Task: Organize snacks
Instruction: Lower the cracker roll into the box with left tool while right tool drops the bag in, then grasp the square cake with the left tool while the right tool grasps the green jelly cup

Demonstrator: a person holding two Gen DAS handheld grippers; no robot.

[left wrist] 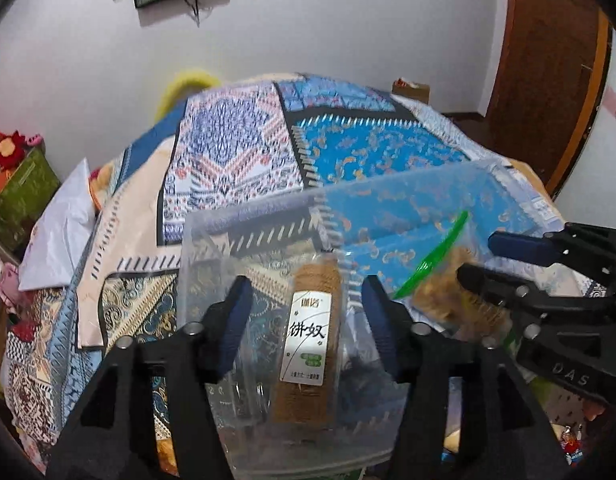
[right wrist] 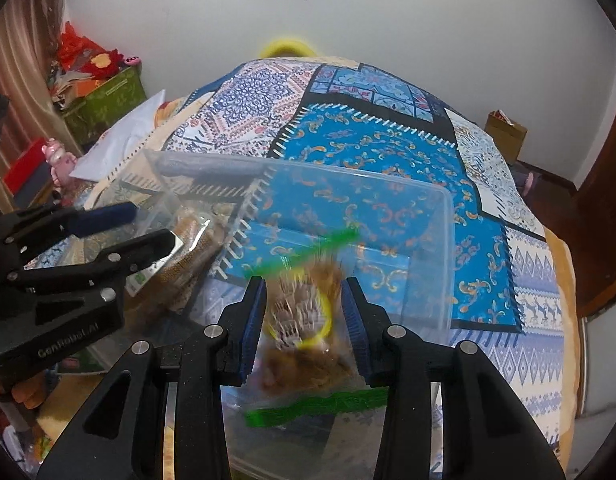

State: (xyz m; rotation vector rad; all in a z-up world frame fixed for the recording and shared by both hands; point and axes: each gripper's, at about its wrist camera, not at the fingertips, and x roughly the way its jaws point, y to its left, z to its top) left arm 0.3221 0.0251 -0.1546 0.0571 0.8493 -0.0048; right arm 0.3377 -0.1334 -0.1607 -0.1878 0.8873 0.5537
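Left gripper (left wrist: 306, 322) released over biscuit pack (left wrist: 308, 332) in clear bin (left wrist: 387, 184). Right gripper (right wrist: 304, 322) grasps zip bag (right wrist: 304, 320): light, floppy, crushable; hold near the seal.

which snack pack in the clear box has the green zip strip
The zip bag of brown snacks between the right tongs; the biscuit sleeve under the left tongs has a white label instead.
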